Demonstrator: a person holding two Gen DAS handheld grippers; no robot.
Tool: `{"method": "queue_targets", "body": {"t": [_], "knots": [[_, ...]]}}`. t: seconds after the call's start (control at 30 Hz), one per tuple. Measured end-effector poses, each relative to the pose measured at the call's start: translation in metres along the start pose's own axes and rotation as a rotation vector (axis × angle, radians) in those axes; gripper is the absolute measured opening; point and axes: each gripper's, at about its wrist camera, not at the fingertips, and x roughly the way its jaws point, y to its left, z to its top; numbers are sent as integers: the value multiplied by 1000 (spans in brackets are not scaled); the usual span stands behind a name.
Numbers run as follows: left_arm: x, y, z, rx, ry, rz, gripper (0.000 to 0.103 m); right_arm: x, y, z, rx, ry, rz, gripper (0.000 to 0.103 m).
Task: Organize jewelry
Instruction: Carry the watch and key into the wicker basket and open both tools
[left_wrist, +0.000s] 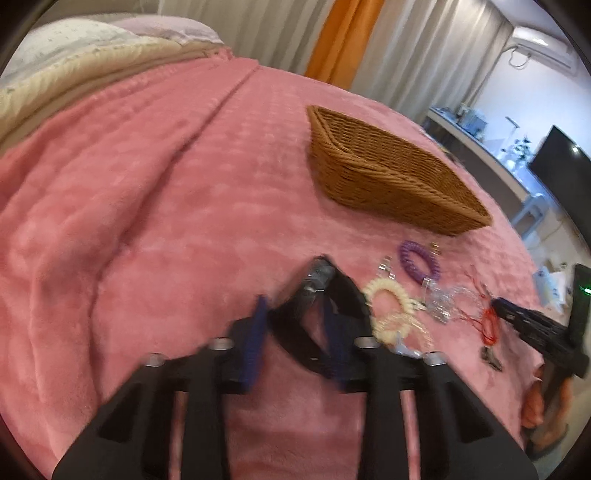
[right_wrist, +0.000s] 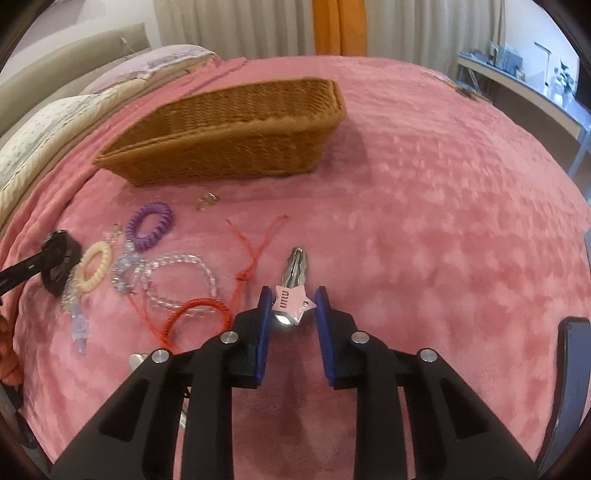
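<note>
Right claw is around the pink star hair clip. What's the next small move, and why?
Probably lift the right claw slightly. Its pads look pressed on the pink star clip, which sits low over the pink blanket, and the wicker basket waits beyond, to the left, in the right wrist view.

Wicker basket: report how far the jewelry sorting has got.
Done: nothing shows inside the wicker basket yet. In hand: the left hand-held gripper pinches a black hair clip, the right hand-held gripper a pink star clip. Left on the blanket: purple coil tie, cream coil tie, clear bead bracelet, red cord.
</note>
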Motion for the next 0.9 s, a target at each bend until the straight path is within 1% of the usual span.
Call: {"method": "queue_targets", "body": {"t": [0.07, 0.13, 0.27, 0.37, 0.43, 0.5, 0.57, 0.63, 0.7, 0.73, 0.83, 0.9], "knots": [[-2, -2, -1, 11, -15, 9, 23, -7, 3, 0, -15, -30, 13, 21], [-9, -7, -1, 34, -54, 12, 22, -16, 5, -1, -27, -66, 25, 21], [-30, -17, 1, 62, -154, -22, 22, -31, 8, 4, -32, -108, 42, 21], [-42, -23, 3, 70, -198, -51, 22, -39, 9, 12, -31, -130, 60, 21], [-46, -29, 10, 72, -208, -56, 22, -49, 12, 24, -41, -151, 79, 21], [-49, -36, 19, 79, -211, -61, 22, -60, 18, 41, -67, -188, 76, 21], [-52, -43, 31, 88, -220, -65, 22, -67, 24, 56, -86, -218, 80, 21], [-50, -54, 49, 96, -233, -56, 22, -68, 30, 77, -106, -253, 72, 21], [-44, -64, 68, 99, -248, -63, 22, -61, 36, 97, -120, -281, 56, 21], [-40, -68, 75, 101, -252, -66, 22, -56, 36, 104, -118, -281, 55, 21], [-17, -82, 99, 99, -251, -84, 22, -28, 35, 128, -96, -266, 56, 21], [2, -91, 111, 99, -243, -94, 22, 0, 32, 142, -81, -224, 42, 21]]}}
